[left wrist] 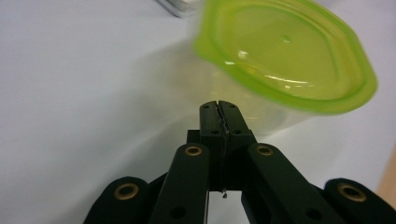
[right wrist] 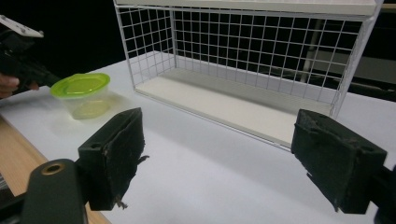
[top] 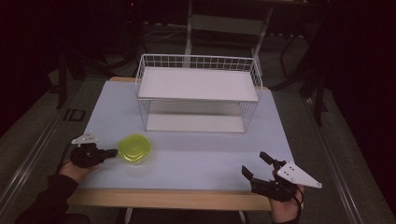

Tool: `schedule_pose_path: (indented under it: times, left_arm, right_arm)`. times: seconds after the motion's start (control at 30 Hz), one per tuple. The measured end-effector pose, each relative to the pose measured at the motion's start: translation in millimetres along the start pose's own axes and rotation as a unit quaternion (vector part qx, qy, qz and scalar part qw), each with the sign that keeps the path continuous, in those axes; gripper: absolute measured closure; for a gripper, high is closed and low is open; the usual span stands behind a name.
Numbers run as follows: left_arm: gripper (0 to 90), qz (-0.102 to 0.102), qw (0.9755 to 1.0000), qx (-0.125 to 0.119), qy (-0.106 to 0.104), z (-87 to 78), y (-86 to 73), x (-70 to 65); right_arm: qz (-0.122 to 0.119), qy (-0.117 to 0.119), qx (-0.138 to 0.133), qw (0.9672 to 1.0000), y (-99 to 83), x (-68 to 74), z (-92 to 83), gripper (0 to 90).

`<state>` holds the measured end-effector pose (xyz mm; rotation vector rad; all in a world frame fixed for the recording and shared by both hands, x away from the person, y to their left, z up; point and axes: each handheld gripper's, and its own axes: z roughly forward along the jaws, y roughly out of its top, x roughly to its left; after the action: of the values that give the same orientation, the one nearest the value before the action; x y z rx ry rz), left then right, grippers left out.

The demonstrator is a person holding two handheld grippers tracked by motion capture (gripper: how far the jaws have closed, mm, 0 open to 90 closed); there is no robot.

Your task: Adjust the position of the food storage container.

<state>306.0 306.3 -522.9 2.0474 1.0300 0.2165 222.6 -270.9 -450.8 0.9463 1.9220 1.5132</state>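
A clear plastic container with a lime-green lid (top: 134, 148) stands on the pale table (top: 201, 156) at the front left. My left gripper (top: 113, 152) lies low beside its left side, pointing at it. In the left gripper view the jaws (left wrist: 219, 106) are pressed together with nothing between them, and the container (left wrist: 285, 56) looms just beyond the tips; I cannot tell if they touch. My right gripper (top: 255, 163) hovers at the front right edge, open and empty. In the right gripper view its gripper (right wrist: 224, 149) has the pads (right wrist: 116, 154) spread wide, with the container (right wrist: 84, 95) far left.
A white wire shelf rack (top: 198, 93) with an upper and a lower board stands at the back middle of the table, and is close ahead in the right gripper view as the rack (right wrist: 243, 60). The table's wooden front edge (top: 168, 198) runs between both hands.
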Motion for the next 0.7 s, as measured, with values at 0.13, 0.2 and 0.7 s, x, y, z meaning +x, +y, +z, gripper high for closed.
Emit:
schedule_pose_path:
  times: [0.13,0.2,0.7]
  left_arm:
    - [90.0,-0.001,0.9995,0.025,-0.018,13.6,4.1,-3.3]
    - [90.0,0.003,0.9993,0.030,-0.020,15.8,4.8,-5.4]
    - [90.0,0.037,0.9962,0.050,-0.061,48.2,30.9,-43.3]
  right_arm:
    - [0.002,0.000,0.001,1.0000,0.0,-0.3,-0.9,17.1]
    - [0.002,0.001,0.000,1.0000,0.0,-0.4,-1.2,17.1]
    - [0.004,0.002,0.000,1.0000,-0.3,-1.2,-1.7,17.2]
